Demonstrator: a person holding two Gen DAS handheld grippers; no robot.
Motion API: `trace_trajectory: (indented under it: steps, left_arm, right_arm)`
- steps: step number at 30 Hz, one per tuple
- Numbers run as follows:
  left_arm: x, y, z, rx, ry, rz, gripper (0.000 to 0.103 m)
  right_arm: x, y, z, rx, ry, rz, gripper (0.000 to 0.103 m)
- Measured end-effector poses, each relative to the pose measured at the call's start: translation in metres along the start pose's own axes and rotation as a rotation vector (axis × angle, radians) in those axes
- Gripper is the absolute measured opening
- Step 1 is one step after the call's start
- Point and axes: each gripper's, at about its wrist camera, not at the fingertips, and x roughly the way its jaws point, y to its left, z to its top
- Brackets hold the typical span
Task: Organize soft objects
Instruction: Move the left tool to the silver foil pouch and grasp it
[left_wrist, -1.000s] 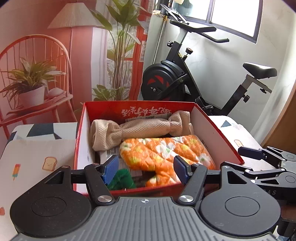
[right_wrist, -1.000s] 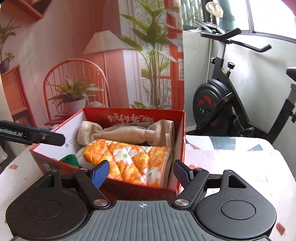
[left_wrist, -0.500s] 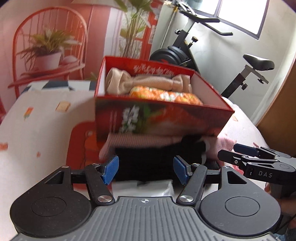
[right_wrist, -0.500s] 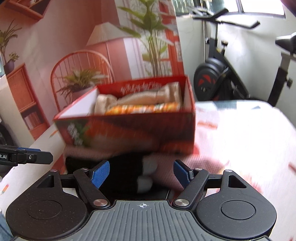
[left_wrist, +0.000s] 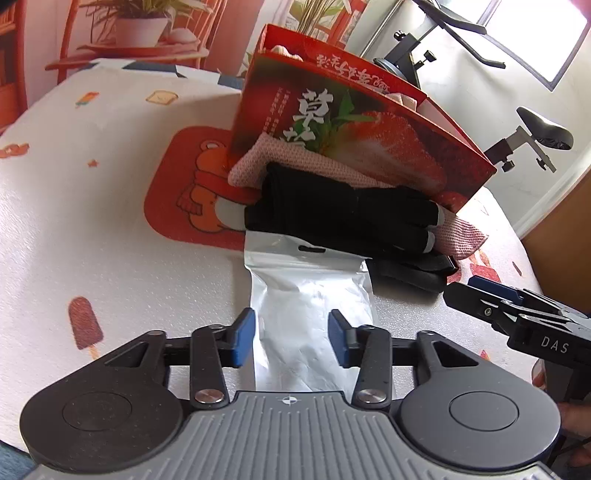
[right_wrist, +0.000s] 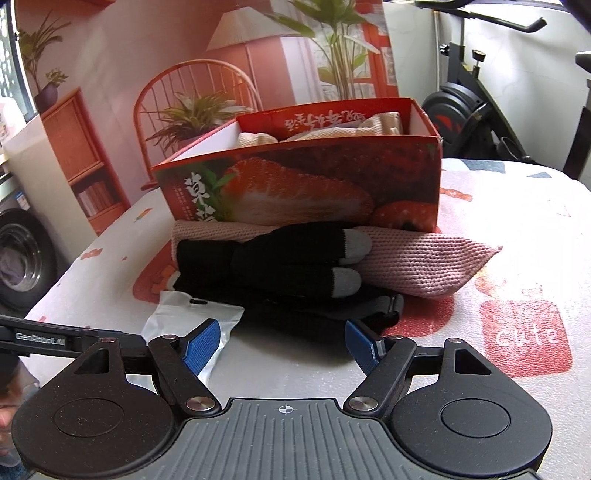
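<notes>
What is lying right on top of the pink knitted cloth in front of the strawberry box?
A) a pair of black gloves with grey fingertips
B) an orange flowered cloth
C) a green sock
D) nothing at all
A: the black gloves, their grey fingertips showing, lie across the pink knitted cloth in front of the strawberry box.

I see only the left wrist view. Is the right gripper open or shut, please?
Observer: The right gripper is open, with nothing between its pads.
Operator: Can you see inside the red box?
Observer: Yes. A beige mesh cloth lies in the red box.
Operator: What is in front of the right gripper?
Observer: The black gloves. One finger is over the white pouch.
</notes>
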Motion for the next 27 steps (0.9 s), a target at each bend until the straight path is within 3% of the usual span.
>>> trace_trajectory:
  steps: [7, 17, 23, 27]
  left_arm:
    - [0.008, -0.004, -0.007, 0.019, 0.009, 0.006, 0.040]
    - [0.009, 0.006, -0.006, -0.030, 0.002, 0.045, 0.039]
    - [0.014, 0.001, -0.008, -0.021, 0.024, -0.017, 0.039]
    - [0.019, -0.007, -0.010, 0.000, 0.045, -0.051, 0.029]
  right_arm:
    - [0.008, -0.005, -0.004, 0.021, 0.050, 0.035, 0.066]
    - [0.017, -0.006, -0.009, 0.025, 0.082, 0.055, 0.064]
    - [0.020, -0.004, -0.011, 0.013, 0.104, 0.061, 0.062]
    - [0.022, -0.002, -0.012, 0.010, 0.123, 0.070, 0.059]
